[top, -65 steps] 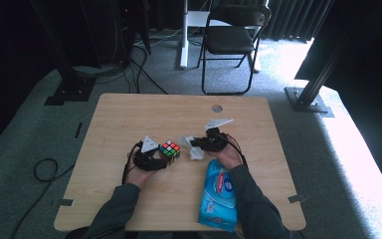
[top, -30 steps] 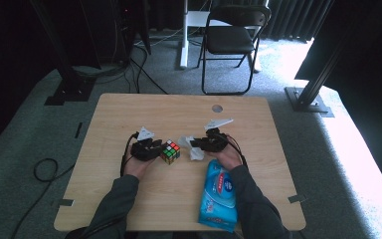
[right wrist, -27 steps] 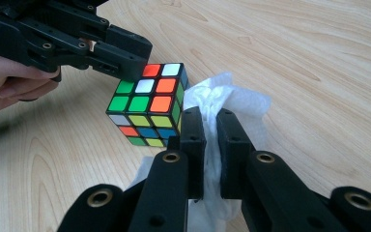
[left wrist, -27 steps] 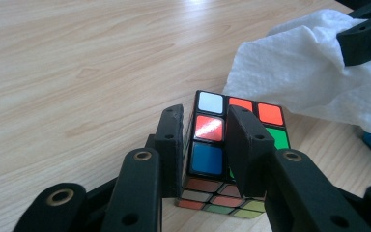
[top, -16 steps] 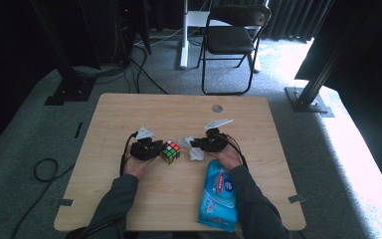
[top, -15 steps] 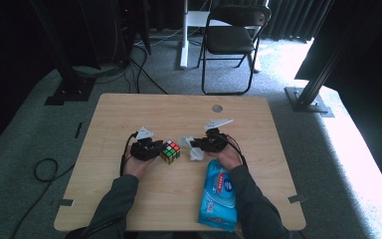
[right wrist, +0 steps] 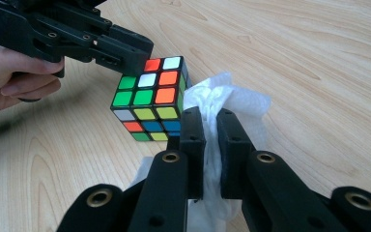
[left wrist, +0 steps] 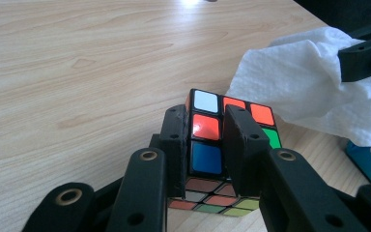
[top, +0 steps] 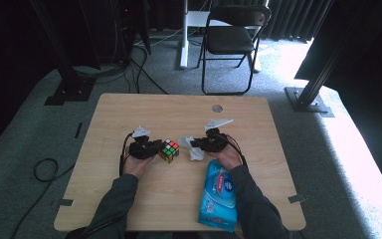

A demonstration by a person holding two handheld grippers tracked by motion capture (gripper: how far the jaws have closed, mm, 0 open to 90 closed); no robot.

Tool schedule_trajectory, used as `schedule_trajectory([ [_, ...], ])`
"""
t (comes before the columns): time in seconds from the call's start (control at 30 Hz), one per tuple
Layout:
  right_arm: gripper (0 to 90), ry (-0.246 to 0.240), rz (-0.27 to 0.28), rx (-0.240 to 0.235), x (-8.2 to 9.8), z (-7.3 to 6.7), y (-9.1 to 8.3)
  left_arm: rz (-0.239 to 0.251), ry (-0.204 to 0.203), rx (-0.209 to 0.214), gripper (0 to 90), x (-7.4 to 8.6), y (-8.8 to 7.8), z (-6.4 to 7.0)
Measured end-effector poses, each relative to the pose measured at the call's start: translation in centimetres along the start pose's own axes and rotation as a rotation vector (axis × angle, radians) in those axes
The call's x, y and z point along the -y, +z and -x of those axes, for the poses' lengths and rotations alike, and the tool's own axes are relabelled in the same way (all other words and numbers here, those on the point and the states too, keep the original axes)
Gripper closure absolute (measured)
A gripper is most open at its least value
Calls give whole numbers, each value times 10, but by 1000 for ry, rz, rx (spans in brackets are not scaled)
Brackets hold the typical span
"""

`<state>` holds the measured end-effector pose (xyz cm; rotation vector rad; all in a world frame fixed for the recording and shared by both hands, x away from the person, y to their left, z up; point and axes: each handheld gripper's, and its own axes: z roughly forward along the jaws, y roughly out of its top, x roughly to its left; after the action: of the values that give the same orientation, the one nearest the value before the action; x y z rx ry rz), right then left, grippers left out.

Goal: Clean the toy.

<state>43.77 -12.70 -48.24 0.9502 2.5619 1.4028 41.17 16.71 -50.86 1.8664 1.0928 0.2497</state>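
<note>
Wood worktop (top: 129, 199), chair (top: 231, 40) at 12 o'clock beyond it. Left tongs (left wrist: 206, 140) clamped on puzzle cube (left wrist: 205, 130) at worktop centre. Right tongs (right wrist: 211, 145) clamped on white tissue (right wrist: 232, 104), touching cube's 3 o'clock side. Blue wipes pack (top: 219, 194) at 5 o'clock.

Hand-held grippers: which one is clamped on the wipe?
The right hand-held gripper pinches the white wipe; the left hand-held gripper grips the colour cube instead.
</note>
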Motion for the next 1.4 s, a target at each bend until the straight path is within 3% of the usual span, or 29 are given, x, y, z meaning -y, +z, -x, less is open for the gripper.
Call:
schedule_trajectory([
  [0.17,835,2,-1,1,0,0,0,-11,9,-10,715,-2,0,1],
  [0.4,834,0,-2,-2,0,0,1,-9,-7,10,714,-1,0,-2],
  [0.83,833,3,1,-1,0,0,0,13,-154,76,717,2,0,-17],
  [0.97,833,3,3,0,0,0,0,19,-159,65,717,2,-2,-21],
  [1.1,833,3,2,0,0,0,0,13,-147,26,717,0,-4,-22],
  [1.4,832,2,5,1,1,0,0,54,-256,60,715,5,-6,-36],
])
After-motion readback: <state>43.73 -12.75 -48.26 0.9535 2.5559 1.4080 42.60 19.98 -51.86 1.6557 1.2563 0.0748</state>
